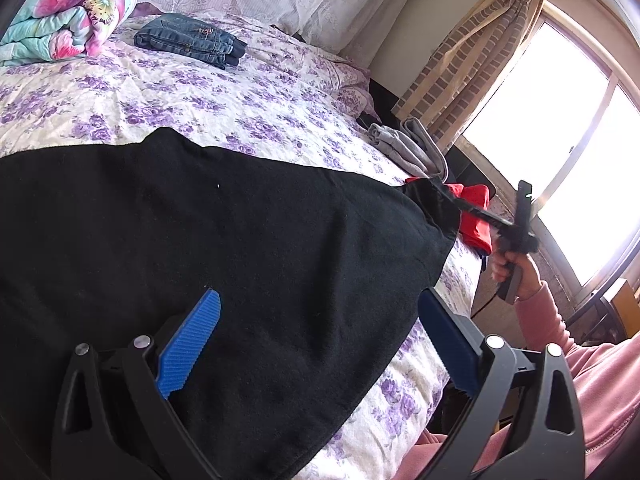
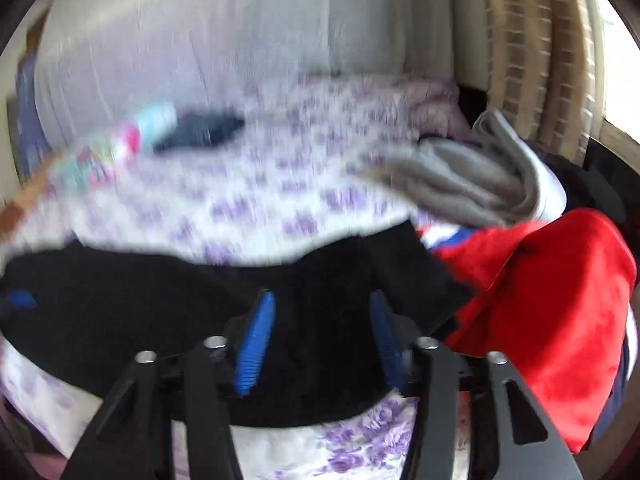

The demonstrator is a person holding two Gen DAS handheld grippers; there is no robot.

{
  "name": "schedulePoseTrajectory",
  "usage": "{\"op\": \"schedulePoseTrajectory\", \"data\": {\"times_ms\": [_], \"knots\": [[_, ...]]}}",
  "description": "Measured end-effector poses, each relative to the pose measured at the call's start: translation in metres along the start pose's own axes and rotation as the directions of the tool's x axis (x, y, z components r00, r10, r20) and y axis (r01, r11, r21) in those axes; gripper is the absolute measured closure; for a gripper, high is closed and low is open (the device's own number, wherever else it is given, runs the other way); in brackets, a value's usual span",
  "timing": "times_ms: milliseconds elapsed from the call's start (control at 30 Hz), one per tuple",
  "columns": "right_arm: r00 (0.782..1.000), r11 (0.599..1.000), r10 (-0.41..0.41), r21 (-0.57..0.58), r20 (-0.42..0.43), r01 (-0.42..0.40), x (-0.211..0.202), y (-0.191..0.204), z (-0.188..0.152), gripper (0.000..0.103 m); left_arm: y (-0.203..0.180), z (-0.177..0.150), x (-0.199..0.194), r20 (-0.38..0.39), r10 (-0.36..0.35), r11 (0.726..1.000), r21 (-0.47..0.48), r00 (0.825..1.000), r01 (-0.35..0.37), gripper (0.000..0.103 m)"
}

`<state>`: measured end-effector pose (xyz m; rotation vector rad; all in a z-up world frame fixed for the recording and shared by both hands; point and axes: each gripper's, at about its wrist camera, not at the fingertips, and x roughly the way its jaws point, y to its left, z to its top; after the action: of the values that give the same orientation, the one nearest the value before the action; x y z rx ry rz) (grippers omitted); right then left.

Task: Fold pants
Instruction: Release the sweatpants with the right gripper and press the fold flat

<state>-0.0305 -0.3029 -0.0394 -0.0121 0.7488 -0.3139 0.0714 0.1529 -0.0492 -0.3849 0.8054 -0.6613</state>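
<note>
My left gripper (image 1: 320, 344) stands with its blue ribbed pads (image 1: 188, 344) spread wide; nothing is pinched, and the pads hang over the black fleece pants (image 1: 208, 240) without pressing them. The pants lie spread flat across the near edge of the bed with its purple-flowered white cover (image 1: 240, 112), one end reaching toward the bed's right edge.

My right gripper (image 2: 322, 340) shows its pads (image 2: 256, 344) parted about halfway. The black cloth lies behind and under the gap, but neither pad presses on it. In the left wrist view the right gripper (image 1: 440, 194) reaches the right-hand end of the pants, my right hand (image 1: 512, 268) around its handle; whether it touches the cloth I cannot tell.

A crumpled red garment (image 2: 552, 312) lies at the bed's right edge, just beside that end of the pants, and a folded grey garment (image 2: 472, 184) lies beyond it. Folded blue jeans (image 1: 192, 40) sit near the far edge, beside a rolled flower-print quilt (image 1: 68, 20). The jeans bear a small mark, too small to read.
</note>
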Motion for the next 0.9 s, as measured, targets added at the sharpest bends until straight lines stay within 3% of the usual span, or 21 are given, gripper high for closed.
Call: {"op": "schedulePoseTrajectory", "data": {"times_ms": [33, 67, 100, 200, 267, 333, 467, 533, 600, 633, 700, 733, 767, 800, 833, 900], "knots": [[0.996, 0.997, -0.072, -0.013, -0.055, 0.072, 0.017, -0.003, -0.004, 0.049, 0.0, 0.0, 0.001, -0.002, 0.0, 1.0, 0.001, 1.0, 0.0, 0.006], [0.988, 0.994, -0.113, -0.007, -0.109, 0.113, 0.034, -0.01, -0.008, 0.063, 0.0, 0.0, 0.001, -0.005, 0.001, 1.0, 0.003, 1.0, -0.001, 0.006], [0.982, 0.991, -0.127, 0.02, -0.14, 0.131, 0.044, -0.015, -0.009, 0.063, 0.0, 0.0, 0.001, -0.008, 0.002, 1.0, 0.005, 1.0, -0.002, 0.006], [0.984, 0.985, -0.158, 0.056, -0.082, 0.163, 0.027, 0.008, 0.005, 0.051, -0.002, -0.002, 0.002, -0.011, 0.017, 1.0, 0.018, 1.0, -0.016, 0.006], [0.997, 0.996, -0.081, -0.024, 0.015, 0.081, 0.006, 0.048, 0.014, 0.045, -0.002, -0.002, 0.002, -0.011, 0.018, 1.0, 0.019, 1.0, -0.017, 0.006], [0.999, 0.994, 0.023, -0.11, 0.047, -0.018, -0.003, 0.083, 0.02, 0.043, -0.001, -0.001, 0.002, -0.012, 0.014, 1.0, 0.015, 1.0, -0.014, 0.006], [0.982, 0.959, 0.189, -0.221, 0.023, -0.179, 0.004, 0.144, 0.027, 0.039, 0.0, -0.002, 0.001, -0.005, 0.01, 1.0, 0.014, 1.0, -0.01, 0.005], [0.952, 0.928, 0.305, -0.215, -0.033, -0.305, 0.017, 0.17, 0.029, 0.039, 0.0, -0.001, 0.001, -0.003, 0.007, 1.0, 0.013, 1.0, -0.007, 0.005], [0.895, 0.877, 0.429, -0.181, -0.125, -0.446, 0.041, 0.189, 0.029, 0.039, 0.0, -0.001, 0.0, 0.0, 0.005, 1.0, 0.011, 1.0, -0.005, 0.005], [0.882, 0.868, 0.439, -0.173, -0.17, -0.465, 0.046, 0.196, 0.024, 0.039, 0.001, -0.001, 0.0, 0.001, 0.004, 1.0, 0.01, 1.0, -0.005, 0.005], [0.886, 0.882, 0.421, -0.139, -0.195, -0.45, 0.065, 0.192, 0.017, 0.048, 0.001, -0.002, -0.001, 0.005, -0.001, 1.0, 0.007, 1.0, 0.001, 0.005], [0.851, 0.861, 0.498, -0.027, -0.166, -0.508, 0.073, 0.171, 0.023, 0.054, 0.002, -0.002, -0.002, 0.009, -0.007, 1.0, 0.006, 1.0, 0.007, 0.005], [0.839, 0.853, 0.522, 0.059, -0.154, -0.519, 0.078, 0.157, 0.027, 0.062, 0.002, -0.002, -0.003, 0.014, -0.012, 1.0, 0.004, 1.0, 0.012, 0.005], [0.841, 0.844, 0.528, 0.182, -0.119, -0.504, 0.081, 0.134, 0.032, 0.06, 0.003, -0.003, -0.005, 0.017, -0.017, 1.0, 0.003, 1.0, 0.017, 0.005], [0.859, 0.848, 0.505, 0.231, -0.085, -0.476, 0.078, 0.118, 0.036, 0.059, 0.003, -0.003, -0.005, 0.02, -0.026, 1.0, -0.001, 0.999, 0.026, 0.005], [0.896, 0.868, 0.444, 0.253, -0.009, -0.428, 0.063, 0.095, 0.039, 0.048, 0.005, -0.002, -0.005, 0.02, -0.032, 0.999, -0.009, 0.999, 0.032, 0.005]]}}
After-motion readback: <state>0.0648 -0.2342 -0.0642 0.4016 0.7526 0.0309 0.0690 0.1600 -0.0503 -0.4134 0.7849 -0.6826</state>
